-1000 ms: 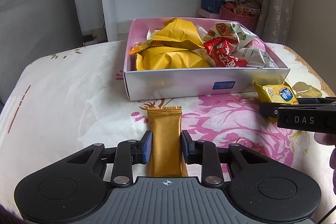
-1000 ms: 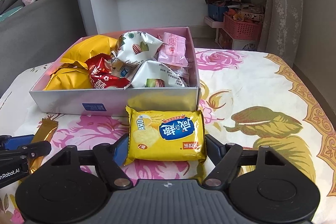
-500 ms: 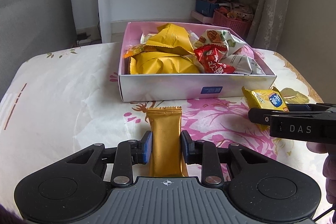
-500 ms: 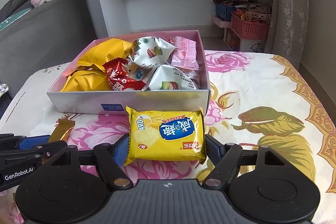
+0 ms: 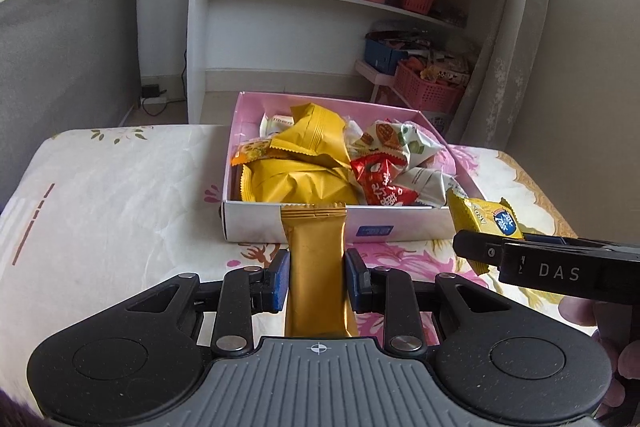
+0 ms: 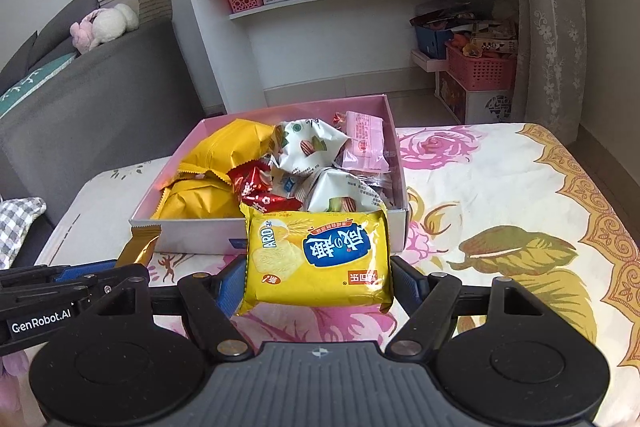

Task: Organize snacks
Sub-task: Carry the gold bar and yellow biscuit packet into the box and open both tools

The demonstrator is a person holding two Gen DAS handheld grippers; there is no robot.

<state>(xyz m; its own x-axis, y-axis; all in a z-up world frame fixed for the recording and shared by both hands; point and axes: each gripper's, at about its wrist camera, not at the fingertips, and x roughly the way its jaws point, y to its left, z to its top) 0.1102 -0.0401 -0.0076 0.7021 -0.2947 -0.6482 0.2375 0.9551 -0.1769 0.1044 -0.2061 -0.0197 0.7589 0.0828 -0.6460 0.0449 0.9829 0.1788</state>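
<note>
Both hands have lifted since a second ago: the two packets now hang clear of the floral cloth and sit higher against the front wall of the pink box, with more of the room behind in view.

The left gripper has its fingers clamped on the gold bar wrapper, pinching it across its narrow width about halfway along; the crimped top edge stands upright in front of the box wall. The right gripper has its fingers set wide and pressed on the short sides of the yellow cracker packet, which sits flat and level between them, near the front right corner of the box.

Both packets look light. The bar seems fairly stiff, so a mid-length pinch should carry it without droop, though the glossy foil may slide if the grip slackens. The cracker packet is puffier and its contents likely brittle; holding it by the side seams, as now, seems wiser than squeezing harder.

The box stands toward the far edge of the surface and is already heaped with bags, so each packet will probably rest on top of the others.
</note>
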